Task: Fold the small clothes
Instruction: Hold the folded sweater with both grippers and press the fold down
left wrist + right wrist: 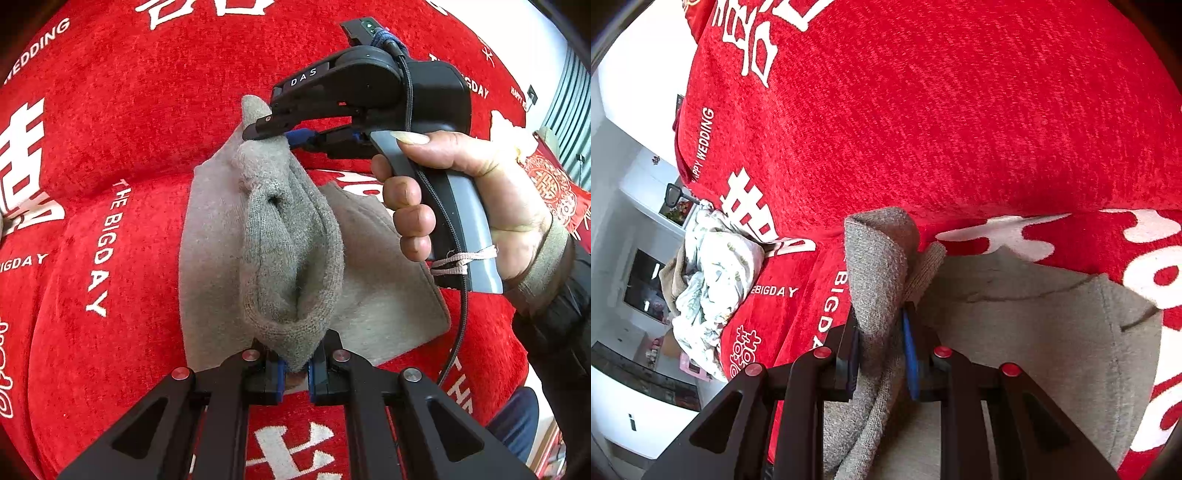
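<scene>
A grey knit sock [288,251] hangs stretched between my two grippers above a red sofa. My left gripper [295,373] is shut on its near end. My right gripper [275,131], held by a hand, is shut on its far end. In the right wrist view the right gripper [881,354] pinches the sock [879,266], whose end folds over above the fingers. A flat light grey garment [384,280] lies on the sofa under the sock; it also shows in the right wrist view [1034,325].
The red sofa cover [129,147] with white lettering fills both views. A crumpled white patterned cloth [713,280] lies at the sofa's end. Beyond it are white cabinets [635,406] and a room.
</scene>
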Available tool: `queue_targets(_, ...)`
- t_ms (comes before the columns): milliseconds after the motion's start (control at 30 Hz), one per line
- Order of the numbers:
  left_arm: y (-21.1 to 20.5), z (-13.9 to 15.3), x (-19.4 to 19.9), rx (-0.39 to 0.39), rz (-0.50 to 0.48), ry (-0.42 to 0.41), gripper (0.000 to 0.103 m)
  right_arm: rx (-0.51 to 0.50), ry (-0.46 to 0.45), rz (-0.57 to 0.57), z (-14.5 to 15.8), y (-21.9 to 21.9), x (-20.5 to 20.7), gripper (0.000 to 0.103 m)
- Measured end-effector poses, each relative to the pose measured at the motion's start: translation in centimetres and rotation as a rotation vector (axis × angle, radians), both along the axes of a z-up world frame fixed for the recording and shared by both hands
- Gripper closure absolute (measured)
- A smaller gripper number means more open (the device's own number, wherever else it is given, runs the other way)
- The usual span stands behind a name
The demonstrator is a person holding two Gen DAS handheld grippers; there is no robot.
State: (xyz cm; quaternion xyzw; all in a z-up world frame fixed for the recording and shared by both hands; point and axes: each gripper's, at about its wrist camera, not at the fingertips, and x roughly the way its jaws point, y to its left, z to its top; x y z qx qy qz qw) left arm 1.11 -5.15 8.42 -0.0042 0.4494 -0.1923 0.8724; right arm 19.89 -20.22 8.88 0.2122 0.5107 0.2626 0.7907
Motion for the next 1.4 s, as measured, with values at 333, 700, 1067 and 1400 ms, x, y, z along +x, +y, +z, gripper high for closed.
queue_targets(333, -2.5, 0.5, -0.1, 0.022, -0.048, -0.015, 0.094, 0.007, -0.018, 0.002, 0.1, -3.4, -0.3, 0.082)
queue_targets(700, -5.4, 0.6, -0.1, 0.063, -0.095, -0.019, 0.094, 0.018, -0.027, -0.012, 0.0, -5.8, -0.3, 0.082)
queue_targets(1067, -7.2, 0.4, 0.4, 0.073, -0.133, -0.016, 0.094, 0.028, -0.024, -0.042, -0.5, -8.7, -0.7, 0.082)
queue_targets(1400, -7.6, 1.0, 0.3, 0.053, -0.164, -0.008, 0.094, 0.006, -0.038, -0.03, 0.0, -10.1, -0.5, 0.082)
